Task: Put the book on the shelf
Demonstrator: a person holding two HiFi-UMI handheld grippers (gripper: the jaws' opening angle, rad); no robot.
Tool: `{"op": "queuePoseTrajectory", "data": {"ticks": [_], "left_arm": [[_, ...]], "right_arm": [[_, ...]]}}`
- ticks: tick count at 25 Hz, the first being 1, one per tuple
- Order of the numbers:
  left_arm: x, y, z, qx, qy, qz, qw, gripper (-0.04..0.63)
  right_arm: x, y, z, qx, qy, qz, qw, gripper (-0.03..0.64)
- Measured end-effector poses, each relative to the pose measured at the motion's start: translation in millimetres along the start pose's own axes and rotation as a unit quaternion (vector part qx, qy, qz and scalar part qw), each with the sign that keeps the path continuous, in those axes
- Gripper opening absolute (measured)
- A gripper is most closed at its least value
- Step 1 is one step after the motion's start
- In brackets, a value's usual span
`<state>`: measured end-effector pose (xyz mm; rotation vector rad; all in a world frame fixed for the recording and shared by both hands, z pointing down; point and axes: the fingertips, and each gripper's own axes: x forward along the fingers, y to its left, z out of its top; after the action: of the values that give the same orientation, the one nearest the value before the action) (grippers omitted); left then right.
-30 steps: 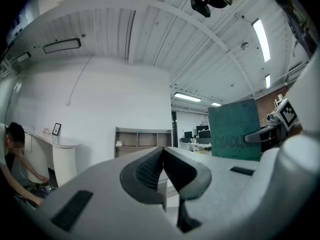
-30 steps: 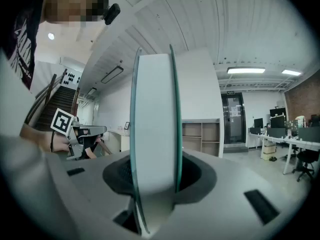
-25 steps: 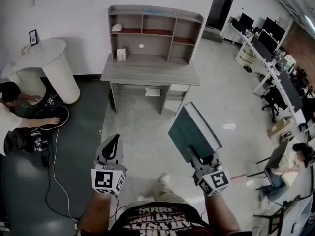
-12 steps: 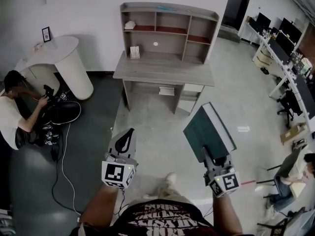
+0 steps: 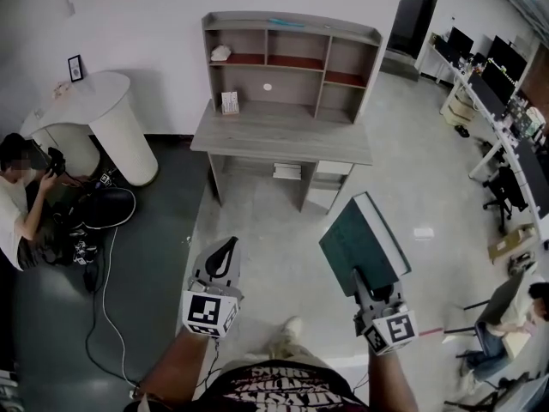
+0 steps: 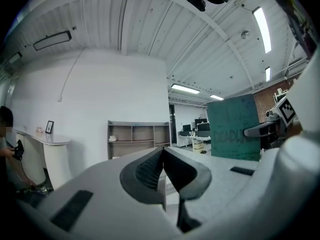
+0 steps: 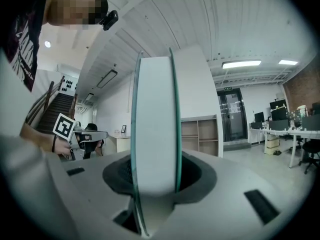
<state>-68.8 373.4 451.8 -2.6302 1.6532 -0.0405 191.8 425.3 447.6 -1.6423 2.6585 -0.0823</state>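
Open-plan office, long desks (image 5: 502,136) with monitors (image 5: 502,58), swivel chairs (image 5: 496,197), ceiling strip lights (image 6: 262,29)

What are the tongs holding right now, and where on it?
The right tongs clamp the green book across its covers at the near edge. The left tongs are shut, empty.

The grey desk (image 5: 283,137) stands on the floor (image 5: 257,230) at twelve o'clock, with the shelf (image 5: 292,31) on its back edge. A small upright item (image 5: 229,102) sits on the desk at ten o'clock. A pale object (image 5: 220,53) lies in the shelf's upper-left compartment.
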Motion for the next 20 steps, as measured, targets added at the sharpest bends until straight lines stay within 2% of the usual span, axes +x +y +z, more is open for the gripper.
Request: {"op": "queuePoseTrajectory", "data": {"ticks": [7, 18, 20], "left_arm": [[21.0, 15.1, -17.1, -0.029, 0.018, 0.010, 0.9994, 0.006], [54.8, 40.9, -37.2, -0.026, 0.044, 0.036, 0.9980, 0.006], [63.3, 44.9, -36.9, -0.029, 0.046, 0.043, 0.9976, 0.006]], "right_arm": [[22.9, -12.6, -6.1, 0.008, 0.017, 0.008, 1.000, 0.161], [61.7, -42.3, -14.5, 0.035, 0.037, 0.022, 0.998, 0.161], [67.2, -50.8, -17.0, 0.025, 0.044, 0.026, 0.998, 0.161]]}}
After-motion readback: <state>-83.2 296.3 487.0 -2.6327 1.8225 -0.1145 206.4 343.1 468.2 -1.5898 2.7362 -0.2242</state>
